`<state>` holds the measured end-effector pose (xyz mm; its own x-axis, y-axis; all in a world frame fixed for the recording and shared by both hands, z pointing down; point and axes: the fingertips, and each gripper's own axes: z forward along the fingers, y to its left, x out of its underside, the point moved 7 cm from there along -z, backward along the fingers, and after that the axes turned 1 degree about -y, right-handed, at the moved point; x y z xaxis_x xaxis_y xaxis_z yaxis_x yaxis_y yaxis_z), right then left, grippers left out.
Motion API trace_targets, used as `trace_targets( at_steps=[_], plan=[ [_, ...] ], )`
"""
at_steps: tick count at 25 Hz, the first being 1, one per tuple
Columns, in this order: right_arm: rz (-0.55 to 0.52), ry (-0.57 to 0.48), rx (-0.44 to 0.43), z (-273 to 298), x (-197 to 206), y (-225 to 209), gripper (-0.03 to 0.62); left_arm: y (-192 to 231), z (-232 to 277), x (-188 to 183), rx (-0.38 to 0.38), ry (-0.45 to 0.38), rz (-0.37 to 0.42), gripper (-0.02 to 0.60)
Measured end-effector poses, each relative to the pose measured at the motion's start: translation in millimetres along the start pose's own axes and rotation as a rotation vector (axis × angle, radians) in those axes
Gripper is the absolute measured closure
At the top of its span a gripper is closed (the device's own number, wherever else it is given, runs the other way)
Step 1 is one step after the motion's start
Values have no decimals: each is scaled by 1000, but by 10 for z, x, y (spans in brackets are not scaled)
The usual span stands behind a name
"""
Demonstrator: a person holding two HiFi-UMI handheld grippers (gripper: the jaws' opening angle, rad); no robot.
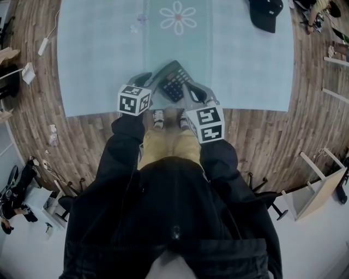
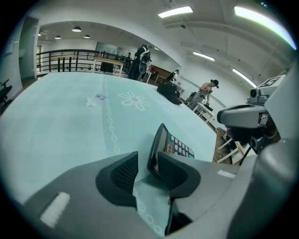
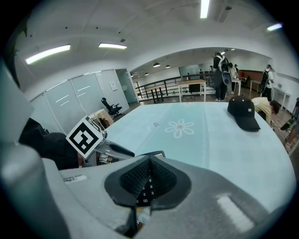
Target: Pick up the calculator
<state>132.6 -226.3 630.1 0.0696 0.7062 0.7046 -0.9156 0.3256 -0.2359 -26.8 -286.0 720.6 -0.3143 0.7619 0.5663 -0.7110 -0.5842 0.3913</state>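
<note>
One black plastic push-button calculator (image 1: 174, 82) sits tipped on edge near the front of the teal-clothed table (image 1: 98, 54), long axis pointing roughly away: the right hand-held gripper (image 3: 148, 179) looks clamped on its right side, while the left hand-held gripper (image 2: 147, 170) just gapes around the left edge.

A pale green flowered mat (image 1: 98, 65) lies on wood floor (image 1: 256, 136). Beyond the mat's far edge stand a black railing (image 2: 65, 56) and desks (image 2: 110, 59); glass partitions (image 3: 79, 100) flank the mat; strip lights (image 2: 175, 11) run above it.
</note>
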Motion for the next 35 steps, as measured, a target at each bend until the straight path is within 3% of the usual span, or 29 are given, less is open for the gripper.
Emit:
trace_targets(
  at_steps=[7, 14, 21, 29, 35],
  plan=[
    [17, 5, 10, -13, 33, -53, 594, -2, 105, 14, 137, 7, -9, 465],
    [20, 5, 25, -81, 34, -107, 594, -22, 149, 28, 180, 0, -44, 477],
    [10, 3, 30, -204, -3, -54, 594, -239, -50, -65, 227, -22, 38, 527],
    [18, -38, 65, -470, -39, -34, 594, -475, -270, -201, 166, -45, 96, 533],
    [20, -94, 85, -651, -207, 18, 594, -538, -622, -425, 108, -159, 85, 534]
  ],
)
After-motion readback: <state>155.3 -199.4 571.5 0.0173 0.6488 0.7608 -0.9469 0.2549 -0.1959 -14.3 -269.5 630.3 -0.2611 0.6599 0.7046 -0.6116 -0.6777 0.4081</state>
